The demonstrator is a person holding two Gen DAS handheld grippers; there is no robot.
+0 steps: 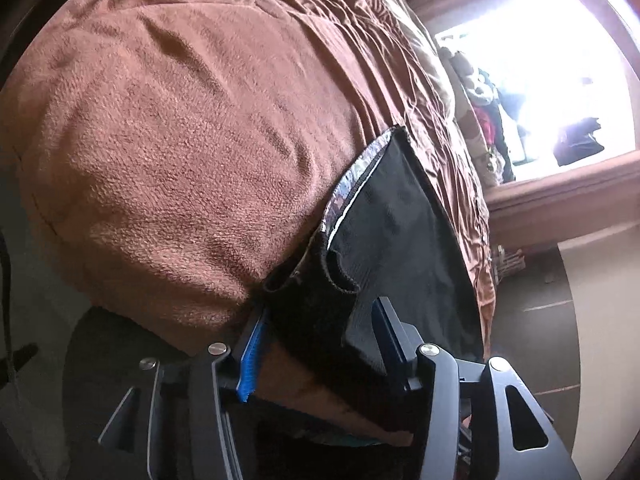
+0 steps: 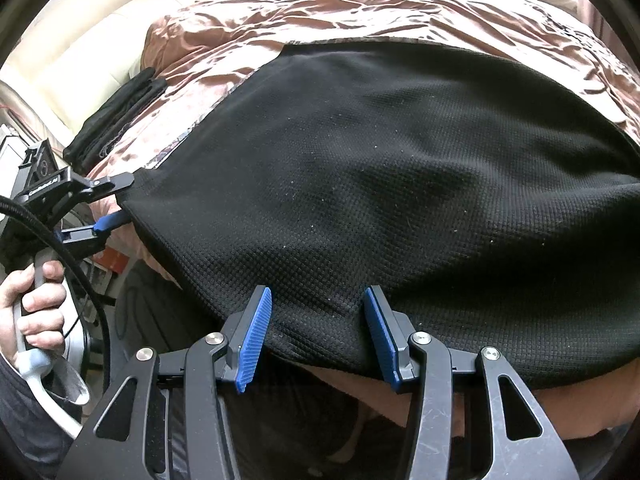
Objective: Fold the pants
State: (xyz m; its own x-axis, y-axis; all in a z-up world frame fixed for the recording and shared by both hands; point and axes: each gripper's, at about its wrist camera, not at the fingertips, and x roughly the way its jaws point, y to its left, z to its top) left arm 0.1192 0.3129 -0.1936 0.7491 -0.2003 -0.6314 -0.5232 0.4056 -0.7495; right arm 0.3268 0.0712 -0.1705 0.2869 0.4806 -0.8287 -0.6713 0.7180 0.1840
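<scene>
Brown bedspread (image 1: 180, 120) fills the bed; black pants (image 2: 380, 180) lie ahead of the right claw (image 2: 318, 304), spread over their near hem, while the left claw (image 2: 120, 200) stands spread around their corner.

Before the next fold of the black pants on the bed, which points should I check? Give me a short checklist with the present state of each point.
1. Left gripper at the corner of the black waffle-knit pants: ok, fingers straddle the edge.
2. Left gripper closed on fabric: not ok, jaws stand apart in its own view.
3. Right gripper at the near edge: ok.
4. Right gripper closed: not ok, blue ribbed pads stand apart.
5. Pants lying flat on the crumpled pink satin bedspread: ok, only shallow dips.
6. Folded black cloth pile out of the way: ok, it lies apart by the headboard.
</scene>
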